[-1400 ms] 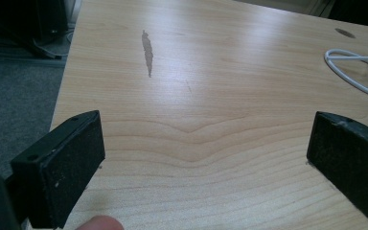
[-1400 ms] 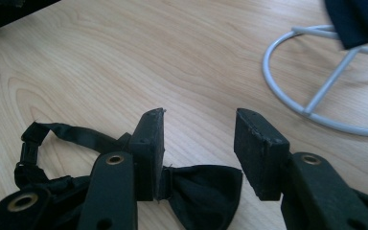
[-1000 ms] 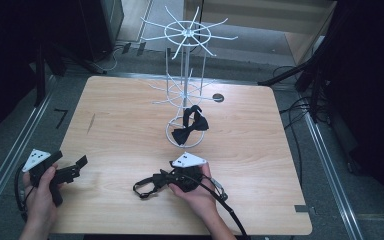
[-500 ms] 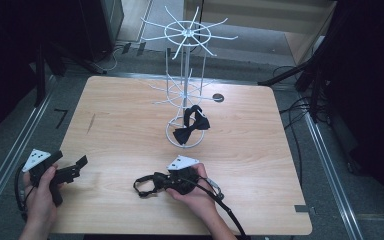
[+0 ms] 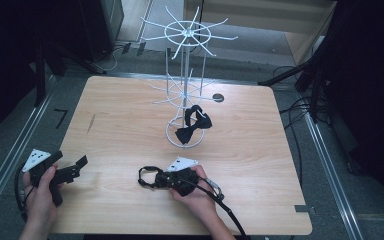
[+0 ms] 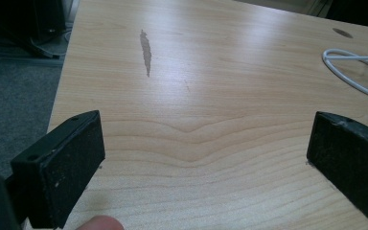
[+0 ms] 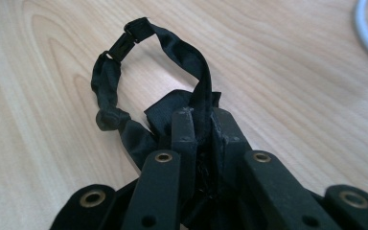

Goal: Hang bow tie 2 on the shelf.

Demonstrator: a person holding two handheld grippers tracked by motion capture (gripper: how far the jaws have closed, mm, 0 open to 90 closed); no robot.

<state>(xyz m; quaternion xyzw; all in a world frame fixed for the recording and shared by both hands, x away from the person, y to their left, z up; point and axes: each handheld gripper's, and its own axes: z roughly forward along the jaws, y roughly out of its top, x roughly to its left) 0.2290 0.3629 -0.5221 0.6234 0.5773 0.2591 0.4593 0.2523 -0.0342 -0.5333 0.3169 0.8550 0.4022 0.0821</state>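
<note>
Since the right gripper (image 7: 201, 127) has slid toward the near desk edge with its jaws clamped on a black bow tie (image 7: 170, 112), the strap loop trails leftward — likely bound for the white wire rack (image 5: 185, 90). The left gripper (image 5: 75, 167) stays parked, jaws wide.

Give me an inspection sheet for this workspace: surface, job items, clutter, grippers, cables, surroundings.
Surface: wooden table, dark streak near its left side.
Job's things: white wire rack standing upright; one black bow tie at its base; second bow tie with looped strap.
Clutter: nothing seen.
Grippers: left gripper open, over bare wood; right gripper shut on second bow tie.
Cables: black cable trailing from right gripper.
Surroundings: grey floor, floor cables.
</note>
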